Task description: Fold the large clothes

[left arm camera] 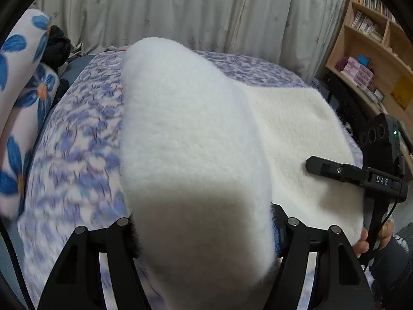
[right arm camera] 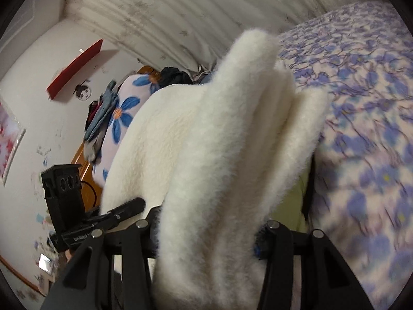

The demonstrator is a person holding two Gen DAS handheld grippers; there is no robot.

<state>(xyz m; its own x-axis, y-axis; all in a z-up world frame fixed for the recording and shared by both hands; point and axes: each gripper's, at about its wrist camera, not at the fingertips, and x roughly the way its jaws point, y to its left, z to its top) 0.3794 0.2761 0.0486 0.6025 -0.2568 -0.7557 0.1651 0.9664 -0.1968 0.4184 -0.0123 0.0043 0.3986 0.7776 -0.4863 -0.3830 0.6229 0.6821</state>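
White fleece, thick and plush: the large cream garment point(left arm camera: 196, 134) is bunched between both sets of tongs and carried above the bed with the purple floral bedspread point(left arm camera: 77, 134). The left tongs point(left arm camera: 204, 235) pinch a broad single fold; the right tongs point(right arm camera: 209, 235) pinch several stacked layers. Part of the garment lies flat on the bedspread towards the right of the left view, beside the right tongs. Judgement: the fold is mid-carry. To do it well, both grips should travel level and together, keeping the edge taut, and lay it squarely on the flat portion. Uneven height risks a skewed crease.
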